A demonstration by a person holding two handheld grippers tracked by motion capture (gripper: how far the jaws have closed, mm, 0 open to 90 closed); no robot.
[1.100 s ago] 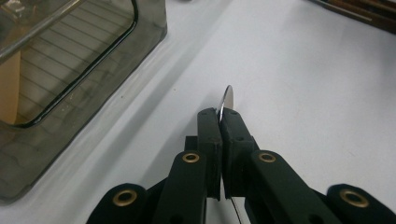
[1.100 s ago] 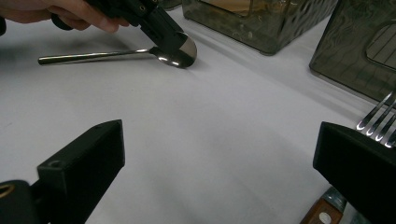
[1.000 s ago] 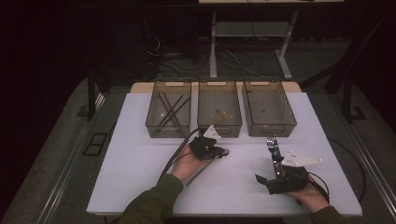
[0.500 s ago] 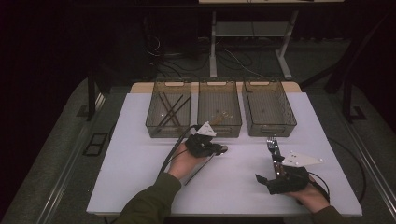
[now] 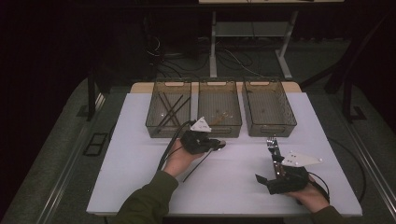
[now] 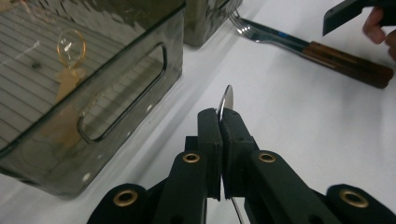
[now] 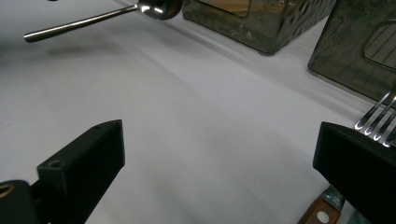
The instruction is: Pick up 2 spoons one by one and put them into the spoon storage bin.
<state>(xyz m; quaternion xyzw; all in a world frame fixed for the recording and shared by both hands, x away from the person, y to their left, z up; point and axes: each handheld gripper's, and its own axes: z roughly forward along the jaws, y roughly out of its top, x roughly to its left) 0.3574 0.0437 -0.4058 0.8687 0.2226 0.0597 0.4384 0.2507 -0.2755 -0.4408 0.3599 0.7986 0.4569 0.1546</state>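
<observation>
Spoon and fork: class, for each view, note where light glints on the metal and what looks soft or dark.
High view: dim, floor around the table nearly black. Left gripper view: spoon edge glints between the shut jaws; near jaws slightly soft. Right gripper view: glare on the spoon bowl and fork tines; spoon shadow smeared; near jaws blurred.

Three bins (image 5: 219,128) stand side by side behind the spoon (image 5: 215,145); the fork (image 5: 272,149) lies right.

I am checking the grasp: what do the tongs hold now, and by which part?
The left tongs are shut on the spoon, close behind its bowl. The right tongs are open and hold nothing; the fork lies beside them.
</observation>
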